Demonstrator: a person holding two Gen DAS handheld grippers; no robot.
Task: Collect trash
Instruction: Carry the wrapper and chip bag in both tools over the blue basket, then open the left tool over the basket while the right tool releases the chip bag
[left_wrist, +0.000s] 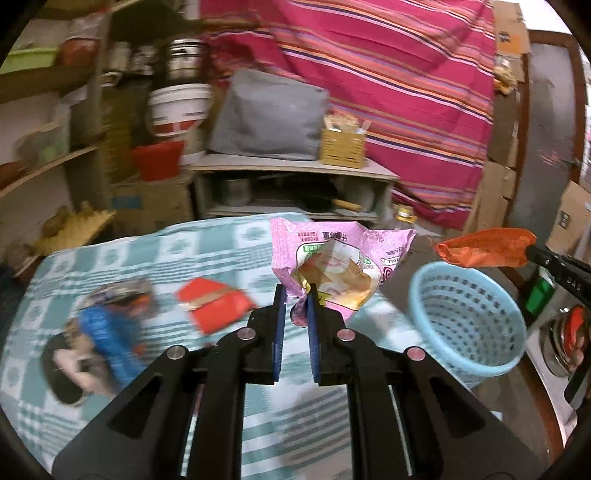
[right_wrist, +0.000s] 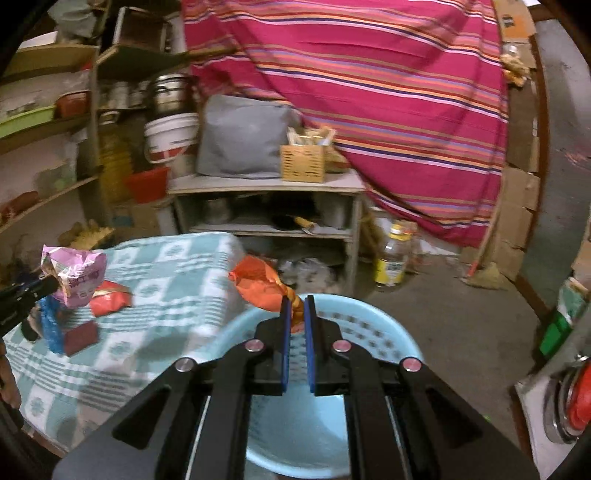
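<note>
Left wrist view: the left tool (left_wrist: 295, 295) is closed narrow on the lower corner of a pink wrapper (left_wrist: 340, 266), held above the checked worktop (left_wrist: 207, 251). A red packet (left_wrist: 214, 308) and a blurred blue packet (left_wrist: 107, 332) lie on the worktop to the left. The blue basket (left_wrist: 469, 325) stands to the right; nothing shows inside it.

Right wrist view: the right tool (right_wrist: 297, 306) is clamped on the twisted end of an orange wrapper (right_wrist: 258, 284), just above the basket's far rim.

crumpled pink wrapper (left_wrist: 334, 266) and orange wrapper (right_wrist: 260, 282) held aloft.
</note>
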